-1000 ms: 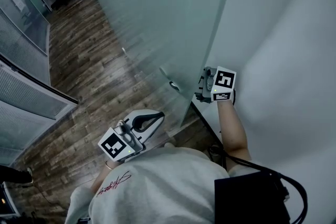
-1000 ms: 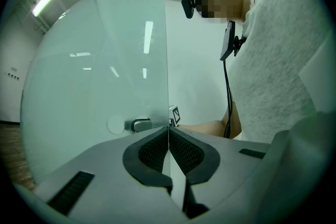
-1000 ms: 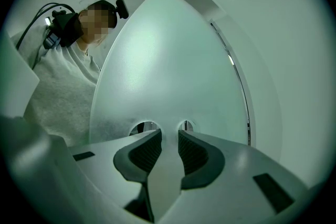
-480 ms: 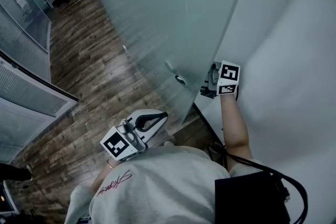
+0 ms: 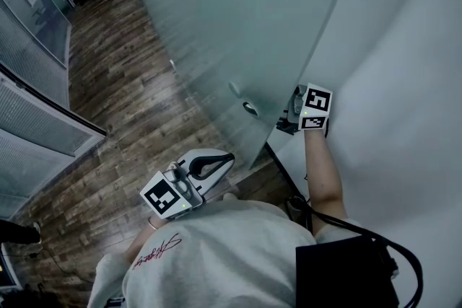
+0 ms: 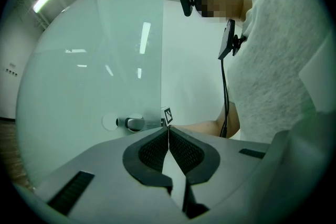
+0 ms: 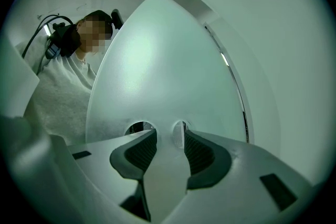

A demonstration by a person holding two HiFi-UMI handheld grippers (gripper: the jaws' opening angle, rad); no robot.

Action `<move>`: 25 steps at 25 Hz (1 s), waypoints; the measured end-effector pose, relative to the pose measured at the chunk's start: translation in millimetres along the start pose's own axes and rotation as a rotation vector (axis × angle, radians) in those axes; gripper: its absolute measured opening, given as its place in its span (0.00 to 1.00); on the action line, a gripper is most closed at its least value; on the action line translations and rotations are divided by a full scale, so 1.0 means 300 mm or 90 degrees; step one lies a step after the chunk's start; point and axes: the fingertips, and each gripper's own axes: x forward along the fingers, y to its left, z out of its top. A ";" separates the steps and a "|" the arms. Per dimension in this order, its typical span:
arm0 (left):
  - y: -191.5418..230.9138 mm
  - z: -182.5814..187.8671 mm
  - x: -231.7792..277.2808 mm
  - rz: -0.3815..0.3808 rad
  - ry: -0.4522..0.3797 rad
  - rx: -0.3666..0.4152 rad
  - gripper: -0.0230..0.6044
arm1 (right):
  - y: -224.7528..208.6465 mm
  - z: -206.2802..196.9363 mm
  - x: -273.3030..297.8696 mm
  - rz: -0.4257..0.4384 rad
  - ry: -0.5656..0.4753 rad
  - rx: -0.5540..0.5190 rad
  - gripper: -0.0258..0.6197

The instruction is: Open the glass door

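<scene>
The person wears a pale grey sweatshirt (image 5: 216, 260) with red script (image 5: 155, 251) near the left shoulder. A black pack (image 5: 345, 276) sits at the right side. A black camera (image 6: 187, 1) rides the head, and 1 thin black cable (image 6: 224, 92) hangs down the chest. The left gripper (image 5: 229, 156) is white, with black ribbed pads (image 6: 153, 152) and a cube (image 5: 164, 198) of black-and-white markers.

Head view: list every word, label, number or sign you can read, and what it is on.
Red script on the grey shirt: too blurred to read.
Square markers on the left cube and the right cube: black-and-white patterns only, no words.
No other text is legible.
</scene>
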 end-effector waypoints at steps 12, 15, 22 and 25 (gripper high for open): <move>0.011 -0.037 -0.006 -0.019 0.011 -0.035 0.07 | -0.035 -0.021 -0.095 -0.079 0.053 -0.033 0.29; 0.020 -0.047 0.000 -0.032 0.010 -0.039 0.07 | -0.020 -0.003 -0.146 -0.138 0.019 -0.040 0.26; 0.048 -0.046 -0.011 -0.055 -0.006 -0.048 0.07 | 0.099 -0.018 -0.228 -0.232 0.034 -0.064 0.13; 0.054 -0.039 -0.023 -0.073 -0.007 -0.039 0.07 | 0.156 -0.035 -0.228 -0.245 0.045 -0.056 0.12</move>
